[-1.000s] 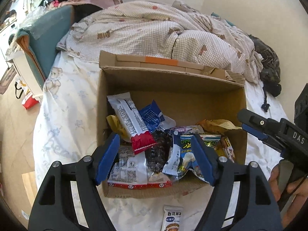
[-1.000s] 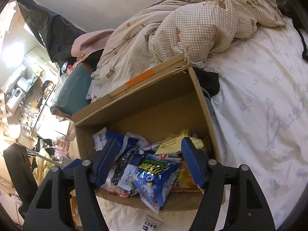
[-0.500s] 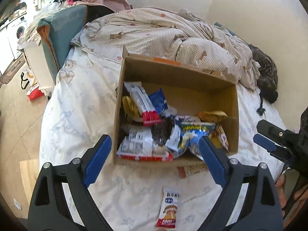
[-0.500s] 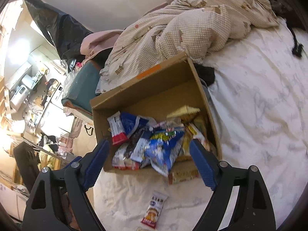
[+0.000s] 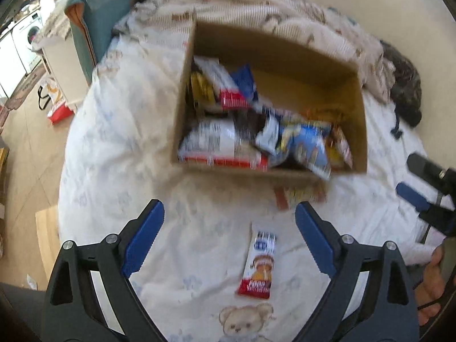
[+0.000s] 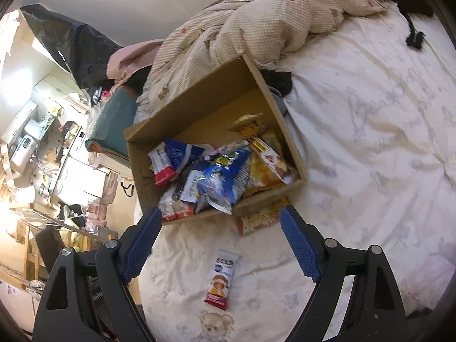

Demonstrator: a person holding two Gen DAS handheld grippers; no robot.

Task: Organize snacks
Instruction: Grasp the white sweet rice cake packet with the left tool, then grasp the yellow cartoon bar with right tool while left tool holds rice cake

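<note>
A cardboard box point(image 5: 359, 131) point(image 6: 287, 139) full of snack packets point(image 5: 222, 142) point(image 6: 222, 176) sits on the bed. A small white and red snack bar point(image 5: 259, 262) point(image 6: 221, 282) lies loose on the sheet in front of the box. A flat yellow packet point(image 5: 299, 195) point(image 6: 263, 216) sticks out from under the box's front edge. My left gripper point(image 5: 229, 242) is open and empty, above the loose bar. My right gripper point(image 6: 221, 245) is open and empty, also above the bar; it shows at the right of the left wrist view point(image 5: 413, 182).
The white bear-print sheet point(image 6: 370, 142) covers the bed. A checked quilt point(image 5: 256, 8) point(image 6: 256, 28) is heaped behind the box. A dark garment point(image 5: 404, 91) lies at the far right. The bed edge and floor point(image 5: 25, 148) are to the left, with a teal cushion point(image 5: 99, 22).
Both grippers have pulled back and up from the box. The loose snack bar and the packet under the box have come into full view. Both jaws stay open.
</note>
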